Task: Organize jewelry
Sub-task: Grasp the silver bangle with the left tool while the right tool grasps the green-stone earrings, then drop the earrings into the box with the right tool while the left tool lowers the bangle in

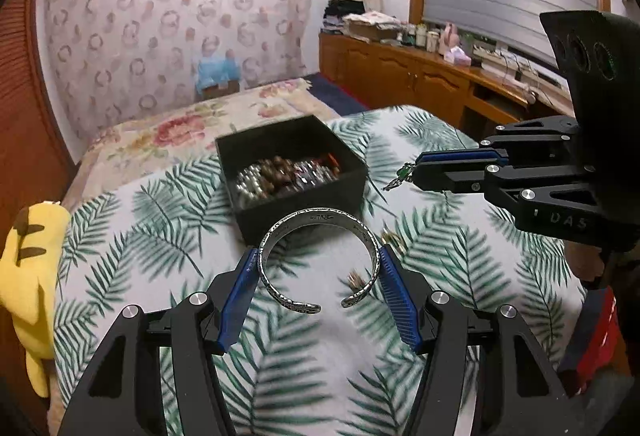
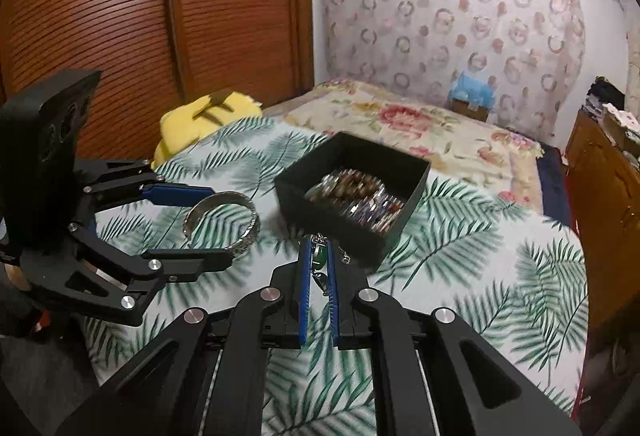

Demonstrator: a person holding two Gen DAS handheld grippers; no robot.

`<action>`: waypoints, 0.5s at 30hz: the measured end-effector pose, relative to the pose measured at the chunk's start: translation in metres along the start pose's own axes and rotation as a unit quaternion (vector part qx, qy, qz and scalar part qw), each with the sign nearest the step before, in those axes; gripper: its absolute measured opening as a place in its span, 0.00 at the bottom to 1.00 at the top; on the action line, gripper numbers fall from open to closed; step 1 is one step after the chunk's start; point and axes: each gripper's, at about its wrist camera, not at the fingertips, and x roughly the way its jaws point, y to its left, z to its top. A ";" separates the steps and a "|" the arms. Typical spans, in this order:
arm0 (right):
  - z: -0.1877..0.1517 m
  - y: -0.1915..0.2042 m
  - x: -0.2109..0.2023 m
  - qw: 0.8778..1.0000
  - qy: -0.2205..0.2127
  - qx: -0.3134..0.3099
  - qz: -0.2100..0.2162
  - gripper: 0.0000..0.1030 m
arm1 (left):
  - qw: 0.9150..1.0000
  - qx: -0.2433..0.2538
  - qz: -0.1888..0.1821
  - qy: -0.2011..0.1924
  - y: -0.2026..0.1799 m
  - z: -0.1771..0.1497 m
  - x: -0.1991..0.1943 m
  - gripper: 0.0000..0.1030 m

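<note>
Left wrist view: left hand-held gripper (image 1: 318, 268) clamps silver bangle (image 1: 318, 260), box (image 1: 292, 171) at 12 o'clock; right hand-held gripper (image 2: 318, 256) pinches green pendant (image 2: 319, 259).

Silver open cuff (image 1: 318, 260) with engraved band, held off the bed between blue pads, gap facing the camera, green pendant (image 2: 319, 260) on a thin chain pinched upright between pads, black square box (image 1: 294, 177) on the leaf-print bedspread, heaped with beaded bracelets (image 1: 286, 175)

The bed (image 1: 120, 220), covered by a palm-leaf sheet, is occupied by a black box (image 1: 296, 191) of jewelry near the middle; a yellow plush toy (image 1: 28, 276) is seen at its left edge.
</note>
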 end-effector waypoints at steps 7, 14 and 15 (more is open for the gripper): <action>0.025 -0.017 0.030 1.000 -0.007 0.015 -0.005 0.09 | 1.000 -0.010 0.008 -0.007 0.022 0.019 0.019 0.56; 0.042 -0.032 0.064 0.999 0.012 0.026 -0.020 0.09 | 0.999 -0.024 0.022 -0.007 0.039 0.032 0.032 0.56; 0.044 -0.033 0.068 0.999 0.014 0.029 -0.019 0.10 | 0.999 -0.026 0.023 -0.007 0.041 0.034 0.033 0.56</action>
